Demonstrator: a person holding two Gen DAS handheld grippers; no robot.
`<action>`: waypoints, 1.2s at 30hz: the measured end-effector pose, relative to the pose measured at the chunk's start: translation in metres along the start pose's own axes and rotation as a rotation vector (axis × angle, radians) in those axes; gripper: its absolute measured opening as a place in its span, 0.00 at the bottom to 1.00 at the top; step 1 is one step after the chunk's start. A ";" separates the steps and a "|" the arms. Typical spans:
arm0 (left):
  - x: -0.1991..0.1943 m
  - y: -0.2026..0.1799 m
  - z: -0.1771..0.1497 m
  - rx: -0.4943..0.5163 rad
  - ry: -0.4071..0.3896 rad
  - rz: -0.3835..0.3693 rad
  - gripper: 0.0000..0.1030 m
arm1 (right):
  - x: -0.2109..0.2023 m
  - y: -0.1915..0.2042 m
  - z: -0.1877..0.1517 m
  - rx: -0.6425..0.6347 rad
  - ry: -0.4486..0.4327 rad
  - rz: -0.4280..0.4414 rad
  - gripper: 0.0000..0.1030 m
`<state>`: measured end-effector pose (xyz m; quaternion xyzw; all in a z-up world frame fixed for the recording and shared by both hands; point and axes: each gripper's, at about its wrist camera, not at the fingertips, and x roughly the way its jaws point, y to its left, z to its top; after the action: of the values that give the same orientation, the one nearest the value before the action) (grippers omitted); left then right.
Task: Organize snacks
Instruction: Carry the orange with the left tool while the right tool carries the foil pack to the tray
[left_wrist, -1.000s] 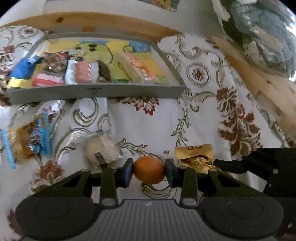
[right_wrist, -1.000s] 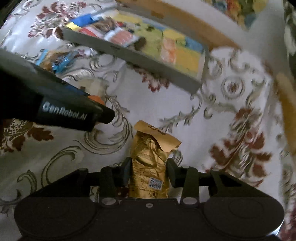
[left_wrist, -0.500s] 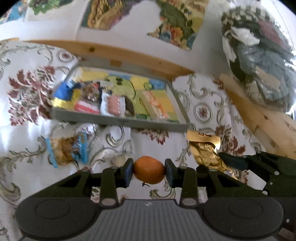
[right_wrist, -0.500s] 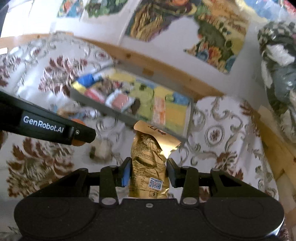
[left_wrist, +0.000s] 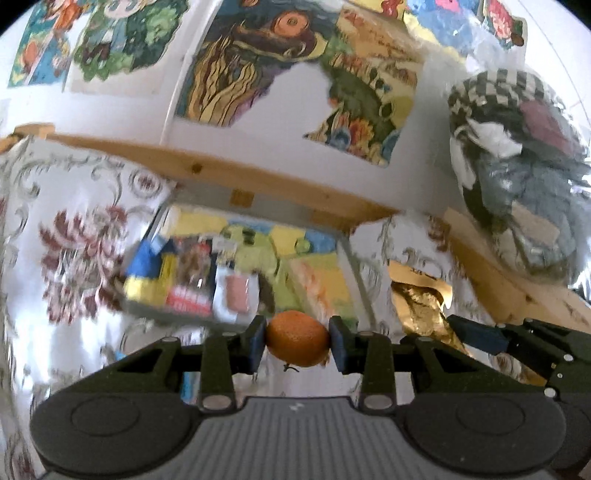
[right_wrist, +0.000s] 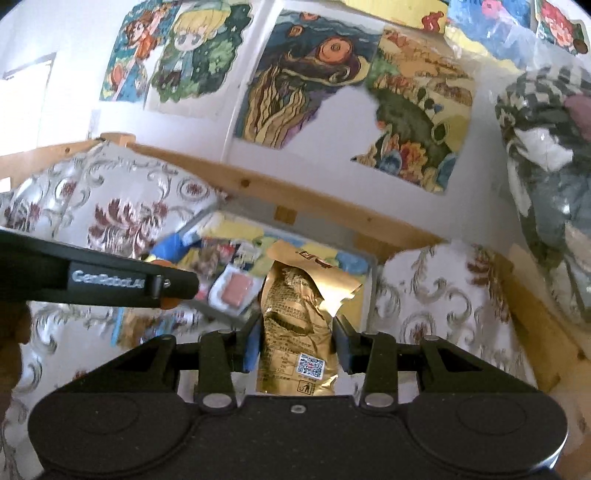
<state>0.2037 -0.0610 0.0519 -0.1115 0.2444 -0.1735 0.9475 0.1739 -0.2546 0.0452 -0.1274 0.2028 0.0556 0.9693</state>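
surface: white cloth with maroon and grey floral scrollwork (left_wrist: 74, 236), covers the whole work area, glare in spots
edge: pale wooden rail (right_wrist: 295, 195) along the far side and down the right
wall: white, covered with colourful cartoon posters (right_wrist: 306, 81)
right side: clear plastic bag of folded fabric (left_wrist: 517, 177), checkered piece on top
tray (right_wrist: 371, 291): grey, shallow, against the far rail; holds several snack packets, blurred
left gripper (left_wrist: 297, 345): jaws clamped on an orange (left_wrist: 297, 343), held off the cloth in front of the tray
right gripper (right_wrist: 297, 345): jaws clamped on a gold snack pouch (right_wrist: 295, 325), upright, in front of the tray's right part
loose packet: blue-edged, on the cloth near the tray, mostly hidden
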 end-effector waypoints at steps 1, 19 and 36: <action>0.003 -0.001 0.006 0.011 -0.009 0.000 0.39 | 0.003 -0.002 0.005 -0.005 -0.009 -0.003 0.41; 0.147 0.012 0.041 0.005 0.040 0.007 0.39 | 0.133 -0.038 0.008 0.061 -0.013 -0.101 0.41; 0.224 0.022 0.011 0.024 0.151 0.017 0.39 | 0.218 -0.046 -0.022 0.100 0.149 -0.090 0.42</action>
<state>0.3989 -0.1255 -0.0400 -0.0847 0.3139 -0.1763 0.9291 0.3715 -0.2924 -0.0531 -0.0914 0.2711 -0.0078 0.9582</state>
